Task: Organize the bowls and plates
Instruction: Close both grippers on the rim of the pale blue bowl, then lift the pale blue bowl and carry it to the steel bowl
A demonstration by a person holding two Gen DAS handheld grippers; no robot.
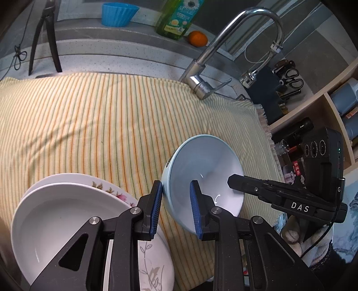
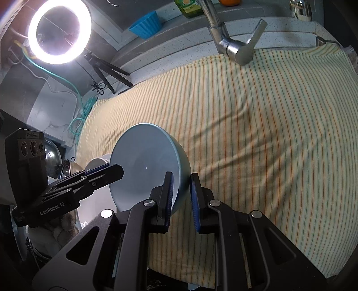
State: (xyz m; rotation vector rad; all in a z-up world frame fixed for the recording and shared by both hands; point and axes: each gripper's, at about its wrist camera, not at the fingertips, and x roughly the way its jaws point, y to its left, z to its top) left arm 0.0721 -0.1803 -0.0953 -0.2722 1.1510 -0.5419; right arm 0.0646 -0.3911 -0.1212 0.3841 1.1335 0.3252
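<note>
Both claws pinch one pale blue bowl (image 1: 202, 176) by opposite rims — left gripper (image 1: 175, 208) on its left edge, right gripper (image 2: 181, 199) on its right. It hangs tilted over the striped cloth (image 1: 100, 125), stacked white plates (image 1: 60, 215) near left.

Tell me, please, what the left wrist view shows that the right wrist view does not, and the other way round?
Only the left wrist view shows the stack of white plates beside the gripper, the scissors and the shelves.

Only the right wrist view shows the lit ring light on its tripod and the teal cable.

Both show the light blue bowl pinched at its rim by the left gripper and the right gripper on opposite sides, the striped cloth, the faucet, the blue cup, the green bottle and the orange.
</note>
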